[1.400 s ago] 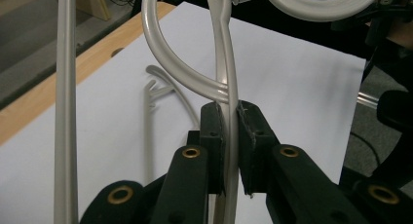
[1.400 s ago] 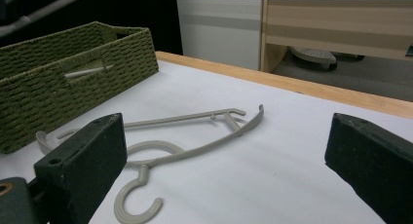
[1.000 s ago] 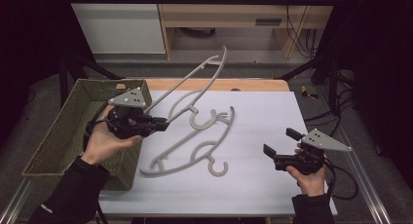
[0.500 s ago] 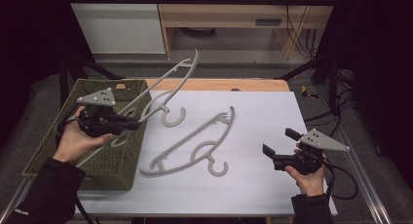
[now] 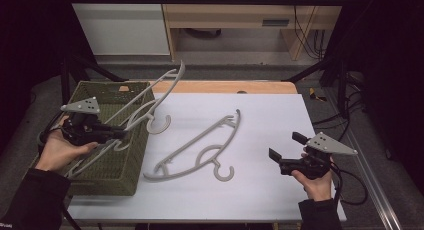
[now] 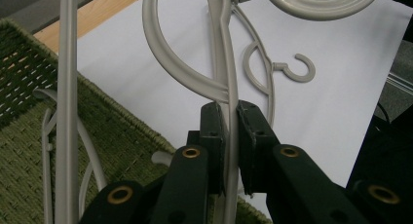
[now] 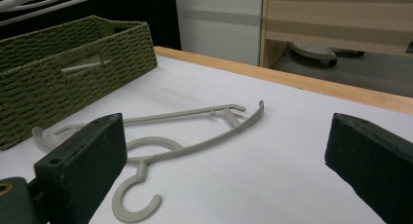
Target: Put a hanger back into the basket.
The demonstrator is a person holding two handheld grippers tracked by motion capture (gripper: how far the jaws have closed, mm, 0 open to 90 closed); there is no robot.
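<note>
My left gripper (image 5: 120, 134) is shut on the thin bar of a grey plastic hanger (image 5: 150, 92), which tilts up over the green woven basket (image 5: 115, 180). In the left gripper view the black pads (image 6: 214, 131) pinch that hanger (image 6: 229, 63) just above the basket's rim (image 6: 122, 136). A second grey hanger (image 5: 200, 145) lies flat on the white table, hook toward the front. My right gripper (image 5: 286, 146) stands open near the front right, with its jaws wide apart in the right gripper view (image 7: 226, 136), facing the lying hanger (image 7: 195, 114).
Another grey hanger (image 5: 82, 166) lies inside the basket, under the held one. The basket sits at the table's left edge. A wooden strip (image 5: 225, 86) runs along the far edge of the white tabletop (image 5: 280, 110). Cables trail from the right gripper.
My left gripper has carried the held hanger leftward and a little lower, from over the table to over the basket. The right gripper and the lying hanger have stayed put.
</note>
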